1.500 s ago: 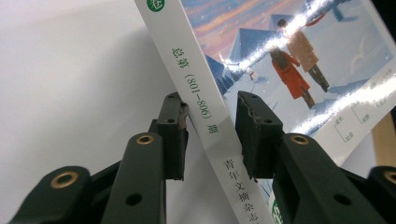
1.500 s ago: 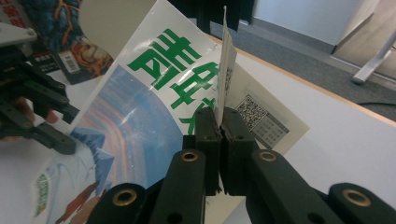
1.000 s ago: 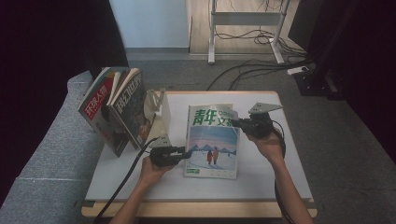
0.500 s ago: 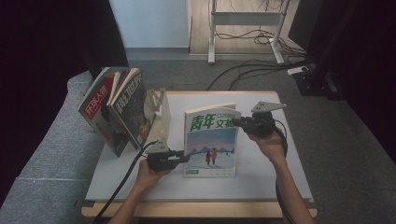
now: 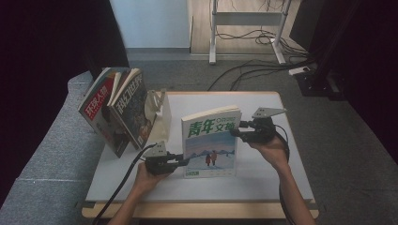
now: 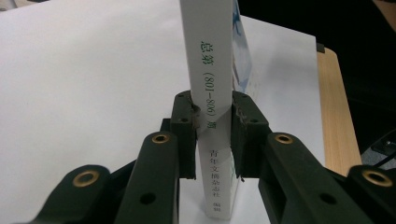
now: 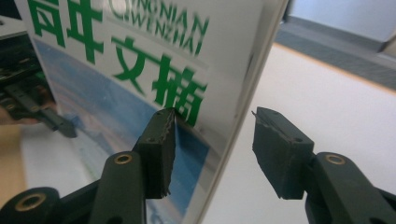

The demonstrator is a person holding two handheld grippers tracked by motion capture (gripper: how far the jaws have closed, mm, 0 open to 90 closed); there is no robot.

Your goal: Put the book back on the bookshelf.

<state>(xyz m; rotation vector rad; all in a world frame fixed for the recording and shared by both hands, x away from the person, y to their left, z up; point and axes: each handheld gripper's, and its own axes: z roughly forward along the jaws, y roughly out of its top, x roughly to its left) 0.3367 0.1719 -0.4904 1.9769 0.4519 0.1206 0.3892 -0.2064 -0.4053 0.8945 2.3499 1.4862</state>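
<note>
The magazine (image 5: 210,143) stands nearly upright on the white bench (image 5: 263,183), its cover with green characters and a snowy blue picture facing the person, its lower edge resting on the bench near the middle. The left gripper (image 5: 180,161) clamps the white spine low down; in the left gripper view its jaws press against both sides of the spine (image 6: 213,112). The right gripper (image 5: 236,131) is at the magazine's upper right edge, its jaws spread wide on either side of that edge, one over the cover and the other behind, neither pressing it. To the left, two books (image 5: 117,110) lean at the bench's corner beside a pale stand (image 5: 159,105).
</note>
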